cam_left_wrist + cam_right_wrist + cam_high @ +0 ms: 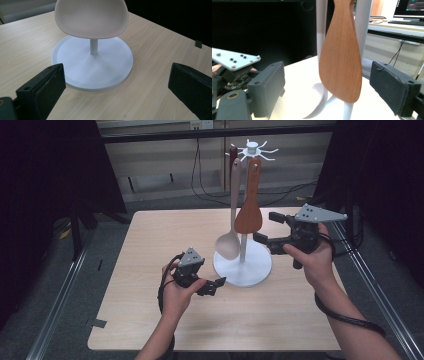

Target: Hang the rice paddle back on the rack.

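On the pale wooden table [150, 270], we are holding the right gripper [272, 227] with its jaws spread wide on either side of the brown wooden spatula [249, 210] hanging from the white utensil stand [243, 262]. Our left gripper [215, 285], also released, is pointing at the stand's round base beneath the hanging beige spoon [229, 240].

Even overhead light on the table [150, 270], dark surroundings, close jaws slightly soft.
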Available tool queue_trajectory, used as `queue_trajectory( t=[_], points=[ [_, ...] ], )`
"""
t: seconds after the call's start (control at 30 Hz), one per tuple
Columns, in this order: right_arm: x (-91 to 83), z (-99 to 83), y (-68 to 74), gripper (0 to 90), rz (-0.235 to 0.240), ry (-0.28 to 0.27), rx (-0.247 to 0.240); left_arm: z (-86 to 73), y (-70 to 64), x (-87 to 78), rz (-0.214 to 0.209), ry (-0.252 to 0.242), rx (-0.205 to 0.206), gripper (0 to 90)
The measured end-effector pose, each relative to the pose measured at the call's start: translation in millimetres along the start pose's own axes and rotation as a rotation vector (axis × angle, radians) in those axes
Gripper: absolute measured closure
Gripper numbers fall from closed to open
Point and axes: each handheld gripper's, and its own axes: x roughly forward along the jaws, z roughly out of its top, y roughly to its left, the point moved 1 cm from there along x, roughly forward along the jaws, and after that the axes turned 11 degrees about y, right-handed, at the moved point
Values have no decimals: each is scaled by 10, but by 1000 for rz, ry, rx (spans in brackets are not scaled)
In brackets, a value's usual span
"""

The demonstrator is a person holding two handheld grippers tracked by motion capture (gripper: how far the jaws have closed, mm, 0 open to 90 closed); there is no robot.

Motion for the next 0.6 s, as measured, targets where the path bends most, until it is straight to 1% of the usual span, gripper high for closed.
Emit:
queue_trajectory(
  t=[0.13,0.23,0.37,0.4,0.5,0.57,0.6],
  points=[
    [-17,-40,16,130,-7,8,-7,1,2,-9,7,4,-3,11],
    [-28,-77,23,129,-4,10,-9,0,2,0,-1,-5,2,11],
    [-52,-141,34,129,-9,16,-5,-8,0,4,-3,-3,-3,11],
    [-55,-155,35,129,-2,15,-2,-8,2,0,1,1,-2,11],
    [-71,-206,49,129,-5,19,-10,-8,4,-11,-2,-3,-5,11],
    [-79,-243,59,128,2,19,-11,-8,6,-12,-2,-8,-5,11],
    [-84,-256,61,129,0,25,-13,-7,4,-15,4,-7,-5,11]
  ],
)
